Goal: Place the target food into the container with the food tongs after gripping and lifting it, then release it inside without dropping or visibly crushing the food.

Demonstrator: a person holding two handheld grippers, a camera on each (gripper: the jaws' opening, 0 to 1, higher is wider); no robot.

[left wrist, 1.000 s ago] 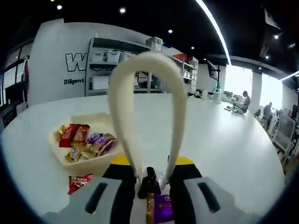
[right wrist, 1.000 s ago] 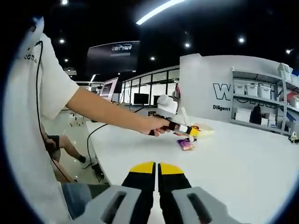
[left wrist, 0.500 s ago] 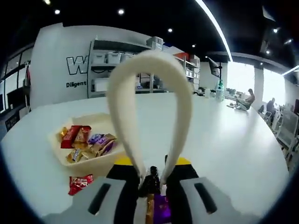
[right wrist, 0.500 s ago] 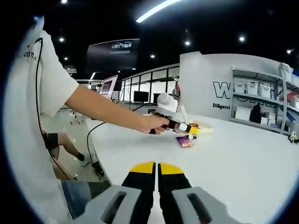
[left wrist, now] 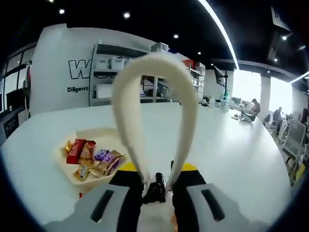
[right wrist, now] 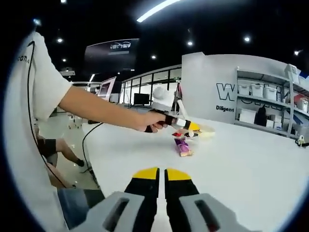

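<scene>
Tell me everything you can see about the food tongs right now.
The food tongs are a cream, plastic-looking strip bent into one tall loop. In the left gripper view the loop rises from between the left gripper jaws, which pinch its two arms together near their lower ends, the bend farthest from the camera. The tong tips are hidden below the jaws.

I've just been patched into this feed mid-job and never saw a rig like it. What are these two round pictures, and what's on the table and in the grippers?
No robot here: a person holds a two-jaw gripper in each hand, with a fisheye camera on each. The left gripper view looks along the left gripper, shut on cream food tongs whose loop arches up the picture. Beyond it, on the white table, a cream container holds wrapped candies. The right gripper view shows the right gripper shut and holding nothing, and the person's hand carrying the other gripper, with a purple candy beneath it; whether it is lifted, I can't tell.
</scene>
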